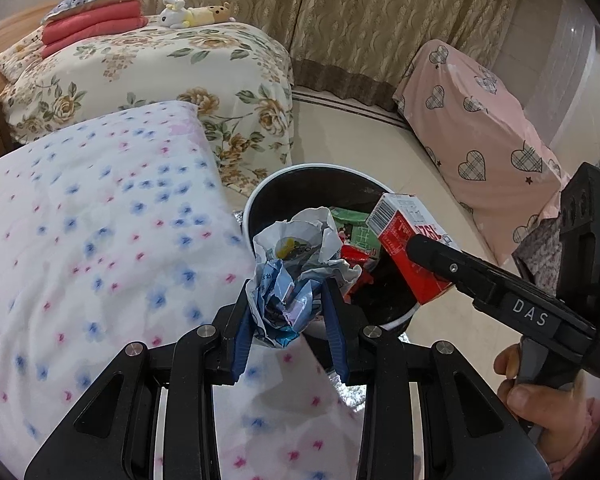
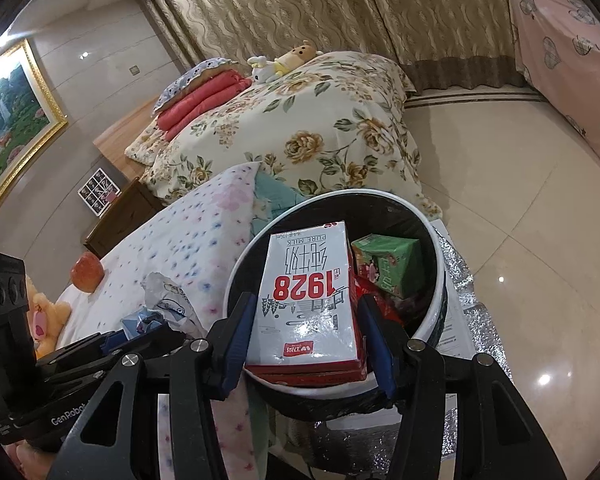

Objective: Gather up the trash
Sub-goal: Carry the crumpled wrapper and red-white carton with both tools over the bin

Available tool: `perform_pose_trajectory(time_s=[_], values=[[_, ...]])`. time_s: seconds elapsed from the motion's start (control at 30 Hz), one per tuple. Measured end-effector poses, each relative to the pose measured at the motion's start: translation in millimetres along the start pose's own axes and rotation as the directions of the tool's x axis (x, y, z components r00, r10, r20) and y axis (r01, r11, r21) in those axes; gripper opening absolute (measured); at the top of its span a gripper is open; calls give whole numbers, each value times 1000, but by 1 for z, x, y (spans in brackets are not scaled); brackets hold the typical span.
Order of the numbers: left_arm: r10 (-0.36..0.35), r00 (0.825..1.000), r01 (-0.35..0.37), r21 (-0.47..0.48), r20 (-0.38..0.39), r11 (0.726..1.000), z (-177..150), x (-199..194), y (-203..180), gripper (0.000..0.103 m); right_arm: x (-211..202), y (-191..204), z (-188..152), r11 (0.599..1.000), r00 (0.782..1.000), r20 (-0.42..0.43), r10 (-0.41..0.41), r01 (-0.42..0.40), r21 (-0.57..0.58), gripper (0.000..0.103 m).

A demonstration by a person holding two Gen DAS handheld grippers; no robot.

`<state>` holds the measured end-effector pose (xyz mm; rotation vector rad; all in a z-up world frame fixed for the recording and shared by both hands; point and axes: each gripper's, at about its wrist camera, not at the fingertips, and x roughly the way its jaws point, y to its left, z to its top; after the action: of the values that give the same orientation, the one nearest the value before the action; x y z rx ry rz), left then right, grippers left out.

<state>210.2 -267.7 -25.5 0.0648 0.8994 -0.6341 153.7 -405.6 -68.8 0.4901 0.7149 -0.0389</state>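
My left gripper [image 1: 287, 290] is shut on a crumpled white and blue wrapper [image 1: 300, 240], held over the near rim of a black trash bin [image 1: 320, 168] with a white rim. In the right wrist view my right gripper [image 2: 306, 302] is shut on a red and white milk carton [image 2: 312, 280], held above the bin [image 2: 432, 236]. Inside the bin lie a green carton [image 2: 392, 264] and red wrappers [image 1: 354, 258]. The milk carton [image 1: 404, 236] also shows at the right of the left wrist view, over the bin's far side. The left gripper [image 2: 140, 328] with its wrapper [image 2: 164, 300] shows left of the bin.
A quilt with blue and pink flowers [image 1: 100, 240] lies left of the bin, with an apple [image 2: 86, 272] and a plush toy [image 2: 44, 312] on it. Behind is a floral bed [image 1: 160, 72]; to the right, a pink heart-patterned cover [image 1: 480, 120]. Silver foil [image 2: 460, 280] lies under the bin on tiled floor [image 2: 500, 160].
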Motion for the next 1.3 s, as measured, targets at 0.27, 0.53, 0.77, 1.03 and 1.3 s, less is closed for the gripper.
perform_pose_trajectory(time_s=[0.27, 0.53, 0.77, 1.03, 1.3], values=[[1, 1000, -1, 11, -6, 1000, 9, 10, -7, 31, 6, -5, 7, 1000, 1000, -6, -4, 4, 6, 53], [0, 1000, 0, 16, -7, 1000, 16, 17, -11, 31, 11, -7, 12, 1000, 1000, -13, -9, 9, 4, 53], [2, 1000, -2, 18, -18, 1000, 20, 25, -15, 31, 16, -12, 15, 1000, 1000, -22, -13, 13, 15, 53], [4, 1000, -4, 21, -28, 1000, 22, 32, -18, 31, 19, -15, 17, 1000, 999, -32, -14, 14, 18, 53], [5, 999, -4, 20, -39, 1000, 24, 38, -17, 31, 20, -18, 18, 1000, 999, -36, -11, 12, 24, 53]])
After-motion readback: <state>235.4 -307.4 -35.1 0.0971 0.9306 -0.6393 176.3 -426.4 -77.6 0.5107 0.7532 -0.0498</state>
